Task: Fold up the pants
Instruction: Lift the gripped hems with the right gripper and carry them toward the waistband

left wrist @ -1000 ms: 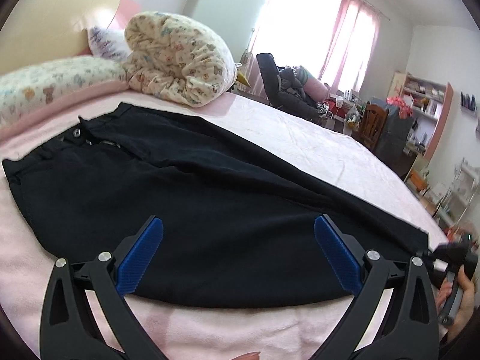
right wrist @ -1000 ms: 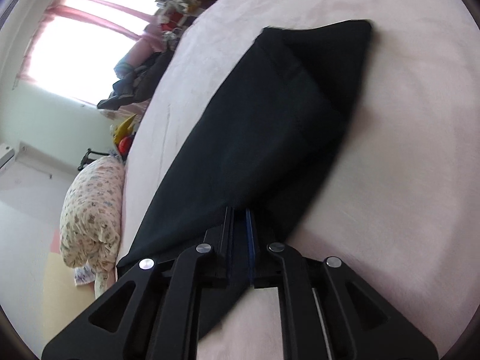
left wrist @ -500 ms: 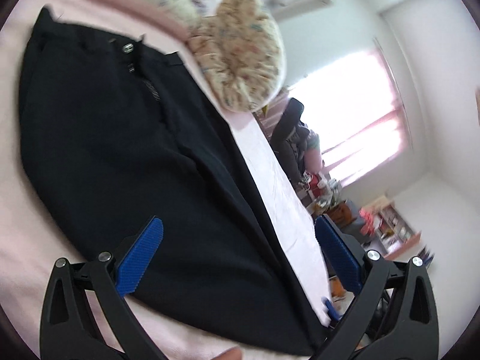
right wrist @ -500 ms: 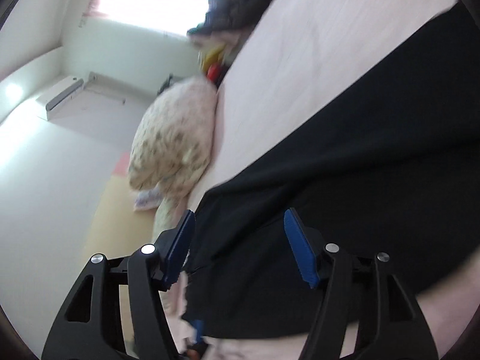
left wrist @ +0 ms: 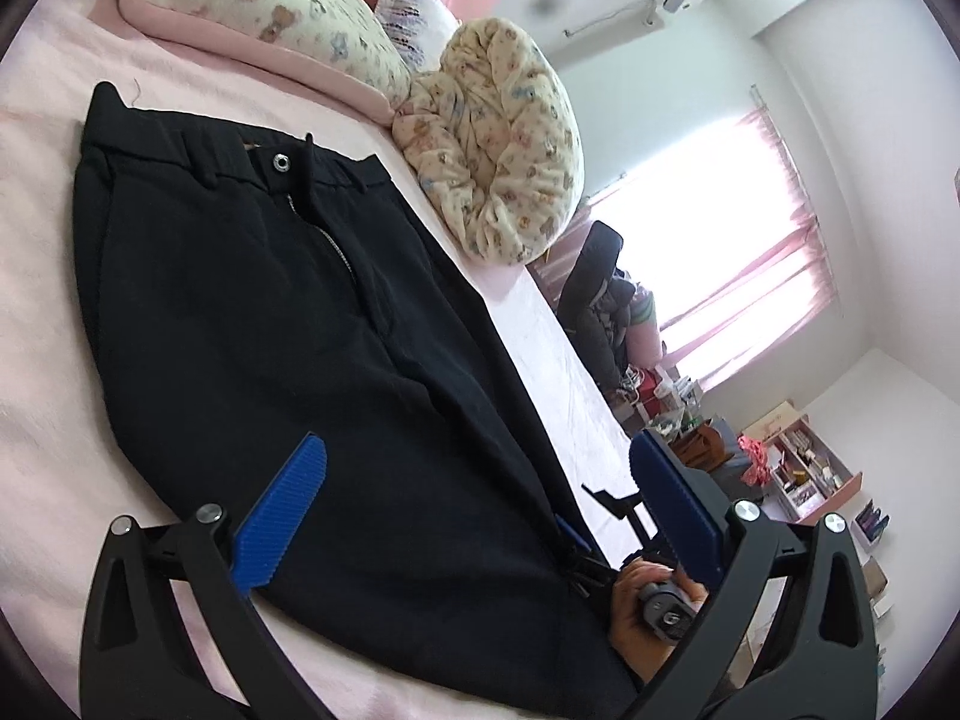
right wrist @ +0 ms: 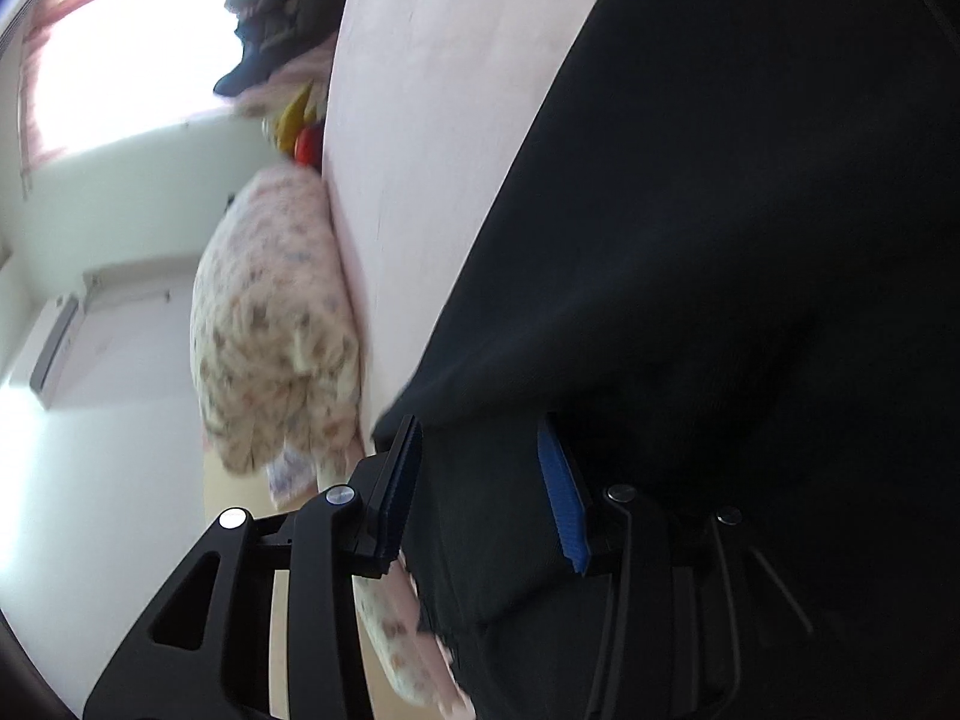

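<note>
Black pants (left wrist: 288,324) lie flat on the pink bed (left wrist: 36,276), waistband with a metal button toward the pillows, legs running toward the lower right. My left gripper (left wrist: 480,504) is open and empty, hovering over the thigh area. My right gripper (right wrist: 480,480) is open, close over the black fabric (right wrist: 720,240) near the waistband edge; nothing is pinched between its blue pads. The right gripper also shows in the left wrist view (left wrist: 606,540), held by a hand at the pants' far edge.
A patterned pillow (left wrist: 258,6) and a rolled quilt (left wrist: 504,144) lie at the head of the bed. A chair heaped with clothes (left wrist: 606,300), a bright pink-curtained window and shelves (left wrist: 804,468) stand beyond the bed's far side.
My right gripper has opened and let go of the pant leg, then swung toward the waistband. My left gripper has tilted and now looks along the pants, staying open.
</note>
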A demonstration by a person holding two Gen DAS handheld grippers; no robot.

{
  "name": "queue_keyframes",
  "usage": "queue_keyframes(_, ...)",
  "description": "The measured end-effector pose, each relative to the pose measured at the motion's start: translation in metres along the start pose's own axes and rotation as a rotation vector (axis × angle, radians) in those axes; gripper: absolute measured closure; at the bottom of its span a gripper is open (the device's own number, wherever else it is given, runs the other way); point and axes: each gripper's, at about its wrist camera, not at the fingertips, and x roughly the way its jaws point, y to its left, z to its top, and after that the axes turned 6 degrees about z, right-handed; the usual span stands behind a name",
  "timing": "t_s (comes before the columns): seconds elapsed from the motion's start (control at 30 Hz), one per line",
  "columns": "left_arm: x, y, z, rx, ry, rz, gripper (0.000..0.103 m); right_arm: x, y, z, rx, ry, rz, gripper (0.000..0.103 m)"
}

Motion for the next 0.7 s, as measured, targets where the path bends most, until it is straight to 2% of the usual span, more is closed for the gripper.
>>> queue_keyframes(0.1, 0.002, 0.003, 0.002, -0.014, 0.026, 0.004, 0.002, 0.003, -0.004, 0.005, 0.023, -0.034, 0.027, 0.06)
queue_keyframes(0.2, 0.005, 0.006, 0.002, -0.031, 0.041, 0.008, 0.002, 0.001, -0.011, 0.011, 0.039, -0.049, 0.022, 0.077)
queue_keyframes(0.23, 0.005, 0.006, 0.001, -0.031, 0.045, 0.011, 0.002, 0.001, -0.014, 0.012, 0.062, -0.052, 0.029, 0.09)
queue_keyframes(0.27, 0.005, 0.005, 0.0, -0.028, 0.046, 0.011, 0.002, -0.001, -0.02, 0.014, 0.091, -0.057, 0.039, 0.098)
queue_keyframes(0.33, 0.003, 0.004, 0.0, -0.015, 0.03, 0.013, 0.002, -0.002, -0.025, 0.015, 0.096, -0.05, 0.058, 0.099)
queue_keyframes(0.5, 0.0, 0.005, 0.003, 0.001, -0.017, 0.041, 0.002, -0.016, 0.007, -0.002, -0.125, -0.025, 0.106, 0.099)
queue_keyframes(0.7, 0.007, -0.003, 0.002, 0.085, 0.007, 0.086, 0.002, -0.061, 0.027, -0.04, -0.36, 0.112, 0.168, 0.1)
